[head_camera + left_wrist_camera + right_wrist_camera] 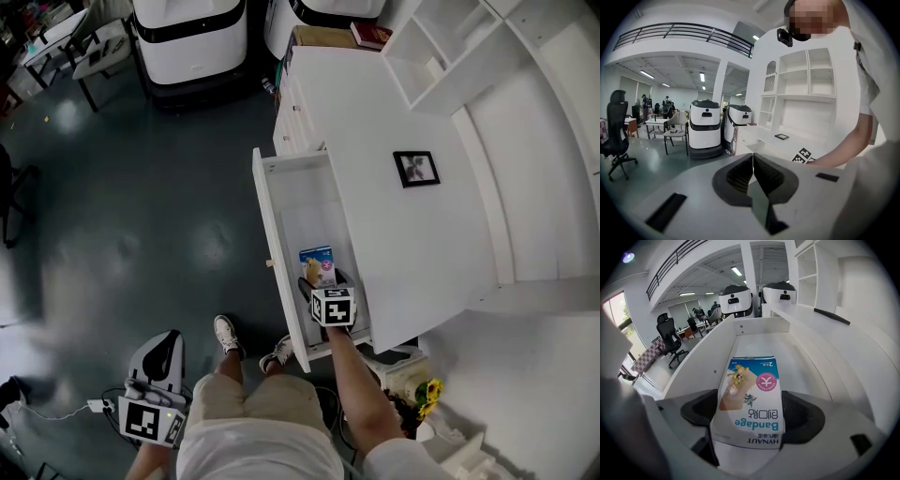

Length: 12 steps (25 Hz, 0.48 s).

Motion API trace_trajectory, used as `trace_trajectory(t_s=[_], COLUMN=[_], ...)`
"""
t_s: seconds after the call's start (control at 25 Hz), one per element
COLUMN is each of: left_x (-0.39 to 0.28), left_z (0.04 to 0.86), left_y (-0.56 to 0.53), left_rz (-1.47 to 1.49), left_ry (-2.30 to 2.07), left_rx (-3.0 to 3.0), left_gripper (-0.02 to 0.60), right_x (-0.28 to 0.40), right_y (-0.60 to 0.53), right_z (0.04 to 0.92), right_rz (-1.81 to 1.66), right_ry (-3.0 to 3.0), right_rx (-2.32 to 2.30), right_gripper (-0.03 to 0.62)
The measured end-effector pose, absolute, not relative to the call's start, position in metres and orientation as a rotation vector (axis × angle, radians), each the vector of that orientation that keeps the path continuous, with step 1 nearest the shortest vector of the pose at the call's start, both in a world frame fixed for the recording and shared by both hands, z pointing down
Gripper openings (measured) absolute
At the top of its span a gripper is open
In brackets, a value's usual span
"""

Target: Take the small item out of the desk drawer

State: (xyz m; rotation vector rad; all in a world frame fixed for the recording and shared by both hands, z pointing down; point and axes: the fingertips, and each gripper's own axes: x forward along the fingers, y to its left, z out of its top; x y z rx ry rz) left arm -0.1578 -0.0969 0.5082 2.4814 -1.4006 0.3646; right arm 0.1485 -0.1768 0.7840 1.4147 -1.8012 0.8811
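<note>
White desk [412, 244] stands on dark floor [141, 187], one drawer [266, 211] open, two robots [187, 37] far behind. Right gripper [328, 292] grasps the one box [318, 263] inside the drawer; left gripper [753, 165] is clenched, empty.

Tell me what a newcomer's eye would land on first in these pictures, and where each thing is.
The blue-and-white cardboard bandage box stands out first, gripped between the jaws of the right claw inside the open white desk drawer. Next comes the small black picture frame, lying flat on the white desk top. The left claw hangs shut and empty at the person's left side, away from the desk.
</note>
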Motion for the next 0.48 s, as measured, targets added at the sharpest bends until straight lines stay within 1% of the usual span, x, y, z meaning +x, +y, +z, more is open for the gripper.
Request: trace_trajectory(t_s=[0.48], left_x=[-0.148], left_z=[0.488], left_y=[-0.101], left_rz=[0.332], left_ry=[-1.374], left_rx=[2.547], left_gripper=[0.017], right_x=[0.146], right_y=[-0.182], right_z=[0.740], right_rz=[0.916], right_ry=[-1.902], right_rx=[1.524], right_gripper=[0.436])
